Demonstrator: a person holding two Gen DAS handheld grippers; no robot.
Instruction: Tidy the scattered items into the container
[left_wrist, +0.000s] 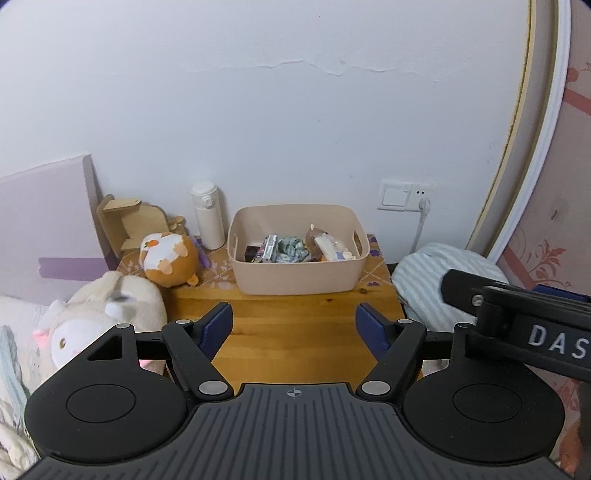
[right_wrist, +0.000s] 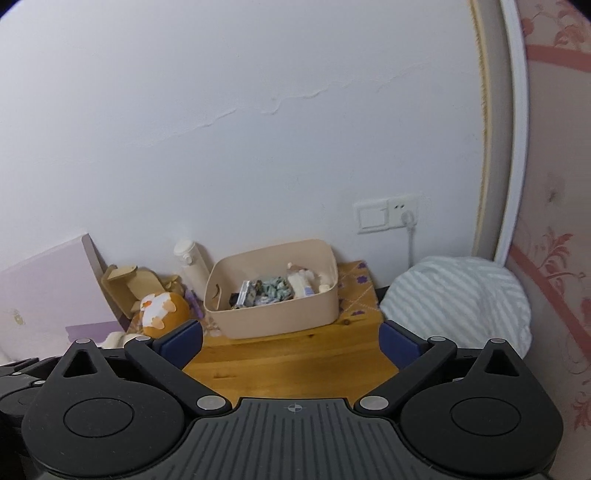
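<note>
Black hand-held gripper, blue pads, perhaps "DAS" lettering.

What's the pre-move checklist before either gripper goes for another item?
1. Left gripper open and holding nothing: ok.
2. Right gripper open and holding nothing: ok.
3. Beige bin upright on the wooden table, top open: ok.
4. Room left in the bin: ok; the snack packets and green scrunchie lie low on the bin floor.
5. Path from both grippers to the bin: ok, only bare tabletop lies between.
6. Next target: cannot tell. The orange plush and white bottle sit left of the bin, but whether they count as scattered items is unclear.
</note>
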